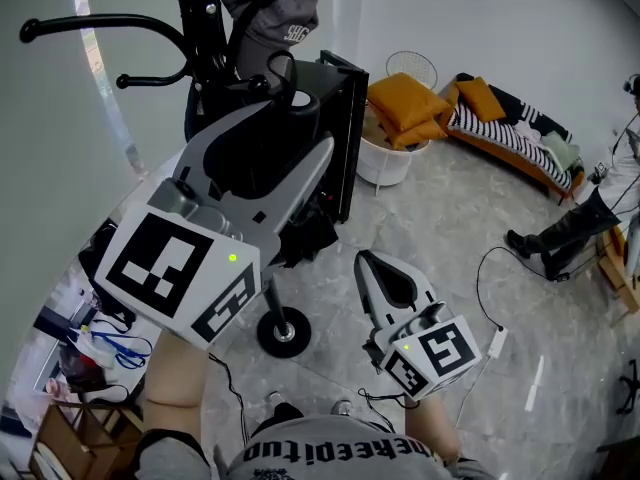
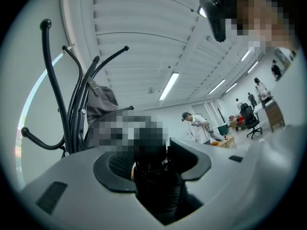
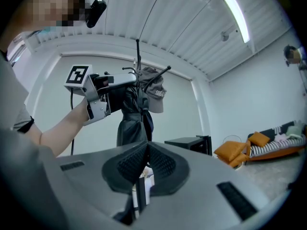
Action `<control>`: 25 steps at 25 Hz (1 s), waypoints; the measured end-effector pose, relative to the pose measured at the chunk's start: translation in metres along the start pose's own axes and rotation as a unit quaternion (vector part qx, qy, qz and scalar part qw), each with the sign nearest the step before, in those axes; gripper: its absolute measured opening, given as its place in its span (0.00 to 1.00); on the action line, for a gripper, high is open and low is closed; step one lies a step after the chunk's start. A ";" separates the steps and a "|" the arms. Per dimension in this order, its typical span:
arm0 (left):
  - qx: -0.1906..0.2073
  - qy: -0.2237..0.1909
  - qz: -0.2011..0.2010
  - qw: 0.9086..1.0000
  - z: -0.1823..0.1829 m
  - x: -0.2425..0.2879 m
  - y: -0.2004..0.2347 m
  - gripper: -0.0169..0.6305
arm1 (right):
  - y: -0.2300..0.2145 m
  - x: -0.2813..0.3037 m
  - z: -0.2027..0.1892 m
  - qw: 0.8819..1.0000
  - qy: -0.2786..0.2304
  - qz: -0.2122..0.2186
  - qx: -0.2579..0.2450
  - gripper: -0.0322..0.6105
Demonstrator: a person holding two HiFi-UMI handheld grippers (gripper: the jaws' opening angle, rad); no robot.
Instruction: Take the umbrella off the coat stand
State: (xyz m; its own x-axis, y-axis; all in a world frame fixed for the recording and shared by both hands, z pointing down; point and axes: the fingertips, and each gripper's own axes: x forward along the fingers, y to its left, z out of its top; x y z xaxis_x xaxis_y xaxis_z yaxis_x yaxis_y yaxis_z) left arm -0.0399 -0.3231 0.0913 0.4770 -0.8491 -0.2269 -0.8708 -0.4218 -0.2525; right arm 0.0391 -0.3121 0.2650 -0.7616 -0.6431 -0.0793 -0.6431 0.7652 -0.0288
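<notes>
The black coat stand [image 1: 200, 28] rises at the top left, with a grey cap [image 1: 285, 23] on it. My left gripper [image 1: 285, 118] is raised beside the stand and shut on the black folded umbrella [image 1: 312, 236], which hangs down from the jaws. In the left gripper view the umbrella's dark handle [image 2: 156, 181] fills the gap of that gripper [image 2: 153, 164], and the stand's hooks [image 2: 76, 95] curve up at the left. The right gripper view shows the umbrella [image 3: 130, 121] against the stand [image 3: 138, 56]. My right gripper [image 1: 378, 273] [image 3: 144, 152] is lower, shut and empty.
A black cabinet [image 1: 345, 138] stands just behind the stand. A white basket [image 1: 385, 163] with orange cushions and a striped daybed [image 1: 510, 133] lie at the back right. The stand's round foot [image 1: 283, 333] rests on the marble floor. Cables [image 1: 490, 288] run at the right.
</notes>
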 end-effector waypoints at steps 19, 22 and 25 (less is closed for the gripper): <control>-0.047 0.057 0.094 0.993 -0.064 -0.086 -0.010 0.38 | 0.051 0.013 -0.005 0.993 0.012 0.114 -0.005 0.07; -0.044 0.064 0.125 0.989 -0.069 -0.107 -0.007 0.38 | 0.067 0.020 -0.007 0.989 0.013 0.144 -0.004 0.07; -0.032 0.074 0.167 0.983 -0.074 -0.131 -0.004 0.38 | 0.084 0.025 -0.010 0.984 0.016 0.179 -0.002 0.07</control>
State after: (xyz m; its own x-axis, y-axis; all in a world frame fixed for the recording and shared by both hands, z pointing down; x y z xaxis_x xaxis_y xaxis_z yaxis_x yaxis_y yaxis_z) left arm -0.1074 -0.2334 0.1917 0.1441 -0.9786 -0.1467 -0.9839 -0.1259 -0.1271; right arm -0.0351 -0.2642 0.2703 -0.9413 -0.3337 -0.0514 -0.3341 0.9425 -0.0007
